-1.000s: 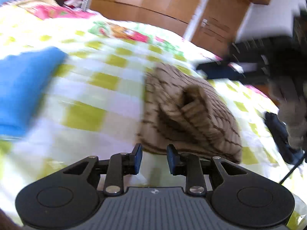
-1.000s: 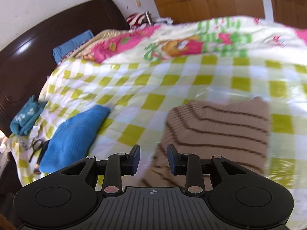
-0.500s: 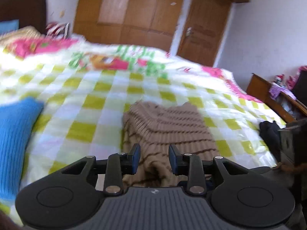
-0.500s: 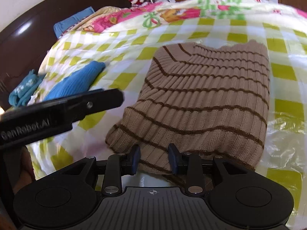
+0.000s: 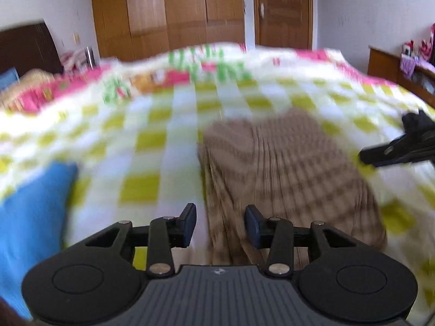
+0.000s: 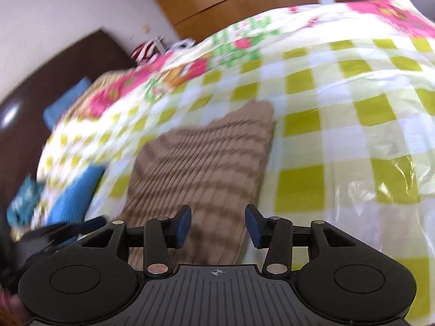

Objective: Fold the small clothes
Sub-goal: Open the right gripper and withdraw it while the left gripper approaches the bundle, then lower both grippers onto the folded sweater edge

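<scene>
A tan knitted garment with dark brown stripes (image 5: 285,174) (image 6: 201,168) lies folded flat on the checked bed cover. My left gripper (image 5: 220,226) hovers over its near left corner, jaws opening, with nothing pressed between the pads. My right gripper (image 6: 217,226) hangs above the garment's near right edge, its jaws opening too and empty. In the left wrist view the right gripper (image 5: 402,149) shows as a black shape at the far right. Both views are blurred by motion.
A folded blue cloth (image 5: 30,217) (image 6: 73,193) lies left of the garment. A teal cloth (image 6: 21,203) sits further left by the dark headboard (image 6: 35,87). Wooden wardrobe doors (image 5: 176,13) stand beyond the bed. A wooden side table (image 5: 402,68) is at the right.
Both grippers' jaws have widened. The garment's raised fold has come down and it lies flat. The right gripper has swung towards the garment's right side; the left has pulled back a little.
</scene>
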`<state>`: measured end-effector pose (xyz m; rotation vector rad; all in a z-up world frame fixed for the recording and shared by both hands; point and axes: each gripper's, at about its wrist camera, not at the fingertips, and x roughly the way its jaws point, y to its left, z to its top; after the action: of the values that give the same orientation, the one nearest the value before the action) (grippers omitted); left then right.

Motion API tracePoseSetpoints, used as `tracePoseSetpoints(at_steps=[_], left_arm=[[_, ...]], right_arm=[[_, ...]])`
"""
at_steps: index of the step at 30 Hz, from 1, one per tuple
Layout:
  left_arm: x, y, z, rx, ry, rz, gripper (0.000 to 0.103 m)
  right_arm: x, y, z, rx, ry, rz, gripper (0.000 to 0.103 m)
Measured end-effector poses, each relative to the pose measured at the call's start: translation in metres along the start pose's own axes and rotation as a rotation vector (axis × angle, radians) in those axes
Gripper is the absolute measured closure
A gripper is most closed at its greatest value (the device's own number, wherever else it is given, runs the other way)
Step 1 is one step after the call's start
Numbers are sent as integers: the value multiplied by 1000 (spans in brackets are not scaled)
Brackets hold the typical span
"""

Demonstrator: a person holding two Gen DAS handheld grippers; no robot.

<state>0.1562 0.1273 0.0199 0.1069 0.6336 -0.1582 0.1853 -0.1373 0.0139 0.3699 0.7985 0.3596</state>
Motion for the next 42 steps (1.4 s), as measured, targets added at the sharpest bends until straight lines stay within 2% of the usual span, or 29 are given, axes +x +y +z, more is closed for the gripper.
tracePoseSetpoints(at_steps=[2,5,7,9,11,13,16,19,22,23,25,28,31,33,34,35,37,39,41,42], left_arm=[[-5,-4,16,-10,-59,-15,48],[2,-18,34,24,-101,-76,48],[20,-26,36,70,-72,-103,48],[43,-25,30,95,-10,-112,48],[60,-20,21,100,52,-99,48],[64,-10,16,70,65,-109,47],[63,0,16,22,72,-126,47],[63,-4,15,34,74,-121,47],[61,-7,17,53,74,-117,47],[61,-6,17,50,75,-120,47],[61,-3,17,38,78,-129,47],[59,0,12,26,86,-138,47],[57,-2,2,65,89,-118,46],[57,0,2,63,99,-116,44],[55,2,4,53,98,-117,44],[51,4,8,50,91,-113,44],[38,5,17,52,54,-103,44],[28,3,29,59,-1,-107,45],[27,-3,41,54,-43,-122,45],[31,-7,46,54,-53,-132,45]], right_arm=[[16,-14,8,58,4,11,51],[36,-27,13,137,77,64,51],[33,-32,9,145,90,82,51],[19,-31,2,131,99,100,51],[3,-31,-9,123,113,133,51],[-9,-25,-23,107,140,145,51],[-22,4,-43,-63,141,101,51],[-19,36,-62,-260,135,41,52],[-4,61,-77,-486,76,-139,53],[1,62,-79,-499,76,-157,63],[5,57,-77,-445,98,-154,89],[-8,40,-69,-306,103,-148,96],[-25,20,-68,-182,141,-155,103],[-31,12,-71,-146,178,-147,103],[-35,9,-70,-138,175,-147,101],[-40,7,-65,-128,165,-145,94],[-53,3,-52,-101,99,-134,94],[-54,-2,-33,-71,50,-90,86],[-42,-4,-16,-52,-2,-62,71],[-32,-5,-8,-53,-21,-54,71]])
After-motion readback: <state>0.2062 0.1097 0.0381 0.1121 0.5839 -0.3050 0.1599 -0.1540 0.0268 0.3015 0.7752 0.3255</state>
